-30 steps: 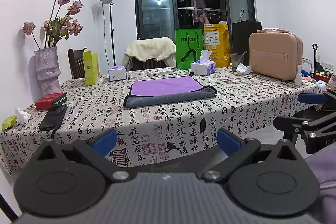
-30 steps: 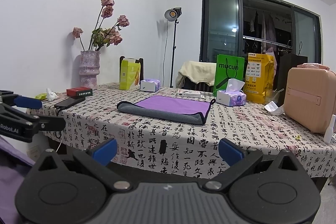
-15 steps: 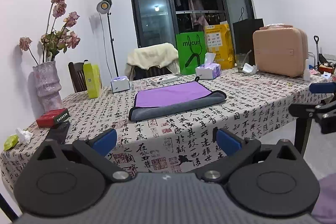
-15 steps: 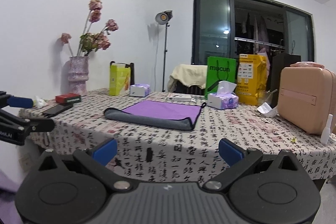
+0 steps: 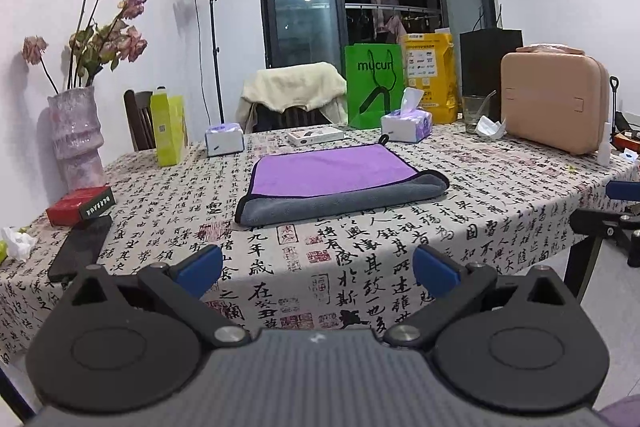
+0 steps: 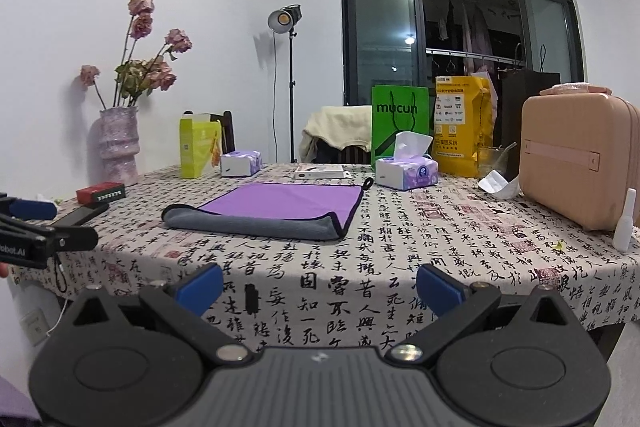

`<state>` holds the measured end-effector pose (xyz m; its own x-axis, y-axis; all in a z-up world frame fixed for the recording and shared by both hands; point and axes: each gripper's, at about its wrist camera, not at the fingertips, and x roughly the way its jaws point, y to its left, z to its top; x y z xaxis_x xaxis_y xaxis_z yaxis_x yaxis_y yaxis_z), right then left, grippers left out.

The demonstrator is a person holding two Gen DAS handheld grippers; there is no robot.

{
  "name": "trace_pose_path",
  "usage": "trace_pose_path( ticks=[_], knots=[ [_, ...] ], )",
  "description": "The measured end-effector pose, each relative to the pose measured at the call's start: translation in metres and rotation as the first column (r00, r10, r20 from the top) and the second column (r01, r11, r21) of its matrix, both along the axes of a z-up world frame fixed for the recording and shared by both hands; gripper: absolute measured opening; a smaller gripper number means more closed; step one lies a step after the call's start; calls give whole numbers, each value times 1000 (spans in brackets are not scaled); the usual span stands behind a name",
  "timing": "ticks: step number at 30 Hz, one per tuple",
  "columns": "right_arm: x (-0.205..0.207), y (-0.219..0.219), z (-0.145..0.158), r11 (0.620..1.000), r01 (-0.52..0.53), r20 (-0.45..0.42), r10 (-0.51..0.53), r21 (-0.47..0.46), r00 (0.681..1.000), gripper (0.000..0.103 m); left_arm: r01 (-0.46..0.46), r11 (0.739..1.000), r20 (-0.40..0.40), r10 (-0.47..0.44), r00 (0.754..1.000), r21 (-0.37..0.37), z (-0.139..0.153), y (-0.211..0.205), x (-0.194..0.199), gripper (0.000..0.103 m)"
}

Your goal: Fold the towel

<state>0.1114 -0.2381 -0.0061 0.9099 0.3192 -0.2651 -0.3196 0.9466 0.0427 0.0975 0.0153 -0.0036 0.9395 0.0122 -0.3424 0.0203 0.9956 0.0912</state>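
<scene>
Left wrist view shows the left gripper (image 5: 316, 269) with fingers spread wide, holding nothing, short of the table (image 5: 500, 211). Farther in, the towel (image 5: 340, 183) lies flat mid-table, purple with its near edge turned up grey. The right gripper (image 6: 320, 287) is likewise wide and empty.

The word "mucun" is printed in dark letters on a green paper bag (image 6: 400, 125) at the far side of the table. "Robot.AI", partly cut off, is lettered in white on the left gripper (image 6: 30, 227). Black Chinese calligraphy covers the tablecloth (image 5: 360, 267).
</scene>
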Motion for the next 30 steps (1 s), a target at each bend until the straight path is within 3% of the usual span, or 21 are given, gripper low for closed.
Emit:
trace_pose_path(
  ticks=[12, 24, 26, 28, 30],
  knots=[
    [63, 7, 3, 998, -67, -27, 67, 13, 997, 103, -6, 1000, -20, 5, 1000, -2, -2, 19, 60, 103],
    [147, 26, -2, 989, -145, -103, 144, 4, 984, 82, -44, 999, -84, 41, 996, -30, -8, 48, 136, 102],
    [163, 29, -5, 989, -150, -114, 149, -5, 982, 74, -52, 998, -101, 47, 994, -44, -9, 55, 151, 100],
    [181, 32, -8, 989, -150, -132, 148, -6, 980, 73, -53, 996, -106, 45, 993, -69, -10, 62, 165, 97],
    [197, 34, -10, 989, -145, -145, 143, 1, 979, 73, -52, 995, -116, 43, 992, -80, -12, 68, 179, 87]
  ],
)
